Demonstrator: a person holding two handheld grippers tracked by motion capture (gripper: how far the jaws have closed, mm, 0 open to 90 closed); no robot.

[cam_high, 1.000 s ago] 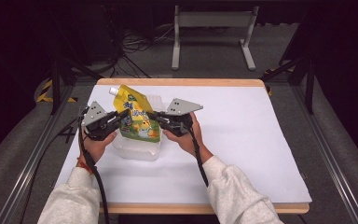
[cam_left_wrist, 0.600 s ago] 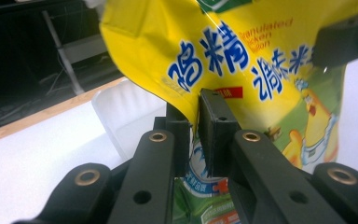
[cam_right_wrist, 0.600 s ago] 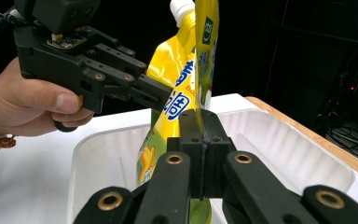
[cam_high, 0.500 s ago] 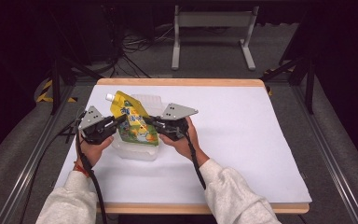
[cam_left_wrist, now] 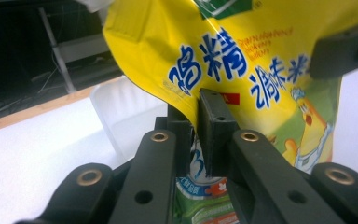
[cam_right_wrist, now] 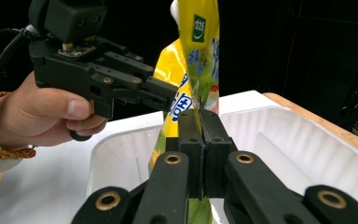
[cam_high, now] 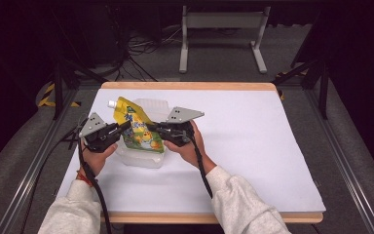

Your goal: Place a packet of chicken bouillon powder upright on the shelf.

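A yellow and green spouted pouch [cam_high: 139, 130] with a white cap [cam_high: 111, 103] hangs tilted over a clear plastic container [cam_high: 143, 158] on the white table cover. My left gripper [cam_high: 124, 127] is shut on the pouch's left edge, and its pads pinch the foil [cam_left_wrist: 195, 126] below the blue lettering. My right gripper [cam_high: 152, 127] is shut on the opposite edge; its jaws meet on the pouch's thin side seam [cam_right_wrist: 199, 116]. In the right gripper view the pouch [cam_right_wrist: 200, 51] stands upright above the container's hollow [cam_right_wrist: 279, 140], with the left gripper [cam_right_wrist: 170, 100] and its hand just beyond.
The white sheet [cam_high: 253, 146] covers a wooden table, with wide free room to the right of the hands. A grey metal stand [cam_high: 221, 29] and cables lie on the floor behind. Metal rails [cam_high: 24, 180] run along both sides of the table.
Hardly anything differs: the left hand has shifted slightly toward the near edge, and both grippers keep their hold on the pouch over the container.
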